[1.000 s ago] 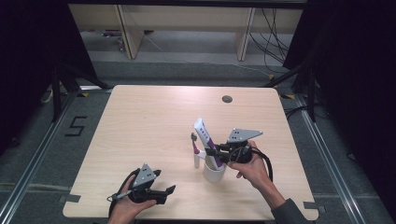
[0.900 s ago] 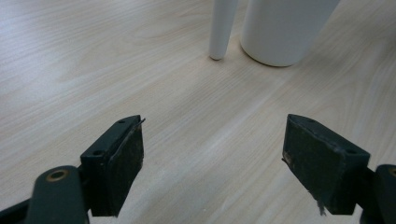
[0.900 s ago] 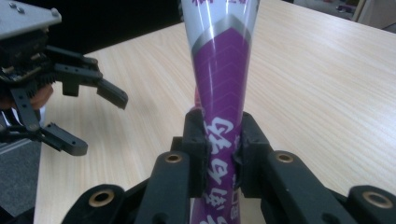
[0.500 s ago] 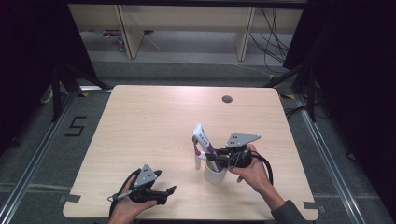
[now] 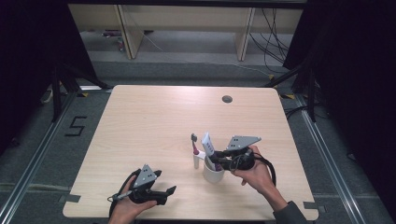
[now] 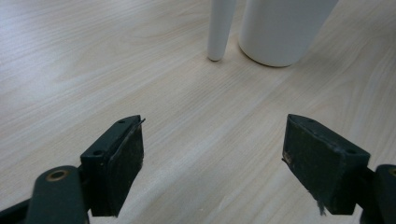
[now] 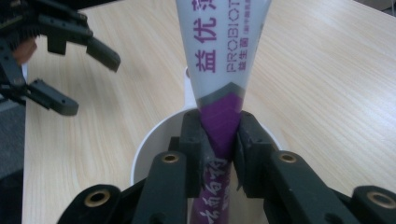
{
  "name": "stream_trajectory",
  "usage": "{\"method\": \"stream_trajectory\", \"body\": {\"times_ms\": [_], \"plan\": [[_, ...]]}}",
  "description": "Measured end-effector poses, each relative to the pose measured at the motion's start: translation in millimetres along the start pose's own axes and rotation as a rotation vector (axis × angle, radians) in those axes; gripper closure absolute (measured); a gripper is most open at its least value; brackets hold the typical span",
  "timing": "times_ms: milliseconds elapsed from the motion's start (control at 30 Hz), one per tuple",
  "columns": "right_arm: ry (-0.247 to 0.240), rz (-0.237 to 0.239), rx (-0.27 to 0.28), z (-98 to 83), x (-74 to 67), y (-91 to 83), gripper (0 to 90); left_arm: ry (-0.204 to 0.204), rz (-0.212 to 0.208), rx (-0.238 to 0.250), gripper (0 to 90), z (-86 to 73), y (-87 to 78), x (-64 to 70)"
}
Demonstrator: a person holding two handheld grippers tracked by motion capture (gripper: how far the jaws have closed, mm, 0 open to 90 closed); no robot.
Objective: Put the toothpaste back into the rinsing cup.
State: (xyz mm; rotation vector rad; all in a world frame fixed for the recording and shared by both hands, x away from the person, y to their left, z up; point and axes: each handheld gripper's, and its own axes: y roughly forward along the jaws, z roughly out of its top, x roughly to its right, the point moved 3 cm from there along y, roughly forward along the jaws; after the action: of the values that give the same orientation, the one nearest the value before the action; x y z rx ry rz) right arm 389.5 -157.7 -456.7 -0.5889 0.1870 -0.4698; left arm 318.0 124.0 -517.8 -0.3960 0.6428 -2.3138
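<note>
Pale wood tabletop. Right gripper fingers clamped on purple-white toothpaste tube over white ceramic cup; left gripper fingers apart, empty. Risk: tilted tube catches rim, tips cup.

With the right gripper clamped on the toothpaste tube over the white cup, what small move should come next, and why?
Probably lower the toothpaste tube a little further into the white cup, then let go. The right gripper has its fingers pressed on the tube's purple lower end just above the cup's rim, so it looks not yet seated. The left gripper is open and idle.
</note>
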Motion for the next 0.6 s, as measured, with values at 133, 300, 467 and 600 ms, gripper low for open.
{"method": "stream_trajectory", "body": {"times_ms": [133, 300, 467, 600], "plan": [[-0.03, -0.011, -0.008, 1.0, -1.4, -1.7, 75.2, -0.002, 0.0, -0.002, 19.9, -0.6, -0.5, 0.5], [-0.01, -0.007, -0.009, 0.3, -1.8, -1.2, 74.4, 0.001, 0.006, -0.006, 19.9, -0.4, -0.8, 1.0], [0.004, 0.009, -0.018, 0.0, -4.0, 0.3, 73.3, 0.004, 0.004, -0.002, 19.9, -0.5, -0.2, 0.8], [0.02, -0.001, -0.024, -1.1, -3.3, -0.6, 70.6, 0.003, -0.001, 0.0, 19.9, 0.0, 0.1, 0.6]]}}
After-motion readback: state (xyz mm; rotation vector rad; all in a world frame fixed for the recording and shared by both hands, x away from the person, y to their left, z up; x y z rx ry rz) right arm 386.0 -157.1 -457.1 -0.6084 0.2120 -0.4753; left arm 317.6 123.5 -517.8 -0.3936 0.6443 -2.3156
